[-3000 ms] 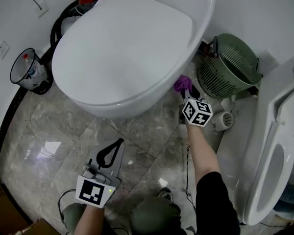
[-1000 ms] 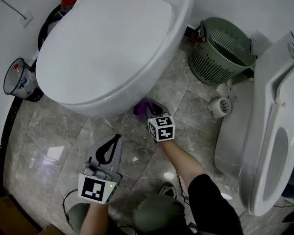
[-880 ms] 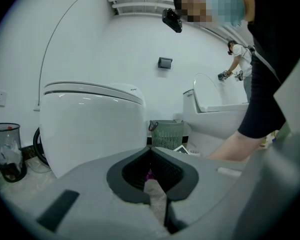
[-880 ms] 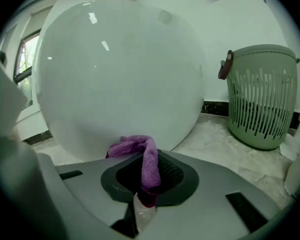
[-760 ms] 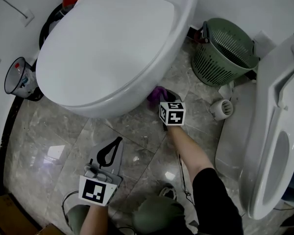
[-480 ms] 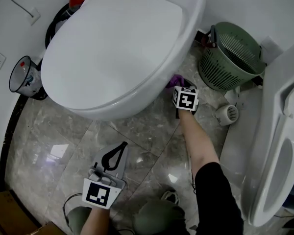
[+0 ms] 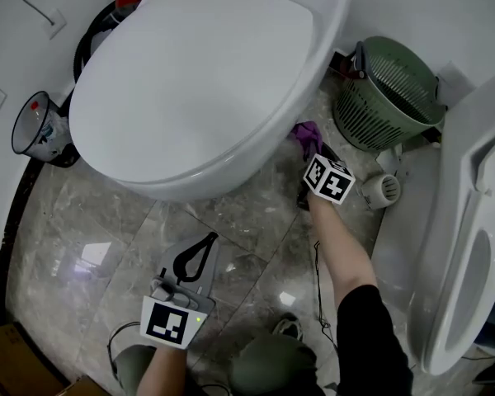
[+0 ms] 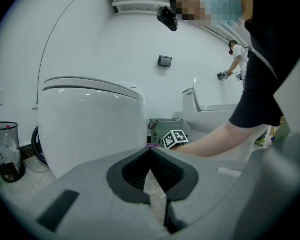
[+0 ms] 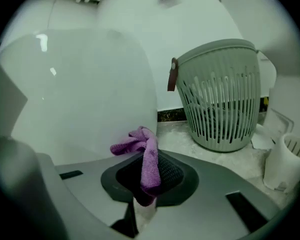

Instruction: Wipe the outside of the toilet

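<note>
Purple cloth (image 9: 149,159), clamped in the right gripper (image 7: 308,144): the jaws are closed on its middle and a loose tuft flops out ahead of the tips! That tuft is right up at the lower flank of the white toilet (image 7: 206,81), directly in front of the jaws. The green slatted basket (image 9: 222,94) stands off to this gripper's right. The left gripper (image 8: 151,153) hangs idle, well apart and behind, with its jaws pressed together on nothing and pointed at the bowl's front.

How far along? Hard to call, because the porcelain shows no wet trail or dirt from here. I'd judge only this basket-side flank, low down, is being covered. The front curve, the far side and the lid's outside look yet to come.

Now the change. A second ago the cloth was further round toward the front of the bowl. Half a second ago it was tucked under the overhang, nearly hidden. Now it shows plainly, further back toward the wall. The left gripper has barely shifted.
</note>
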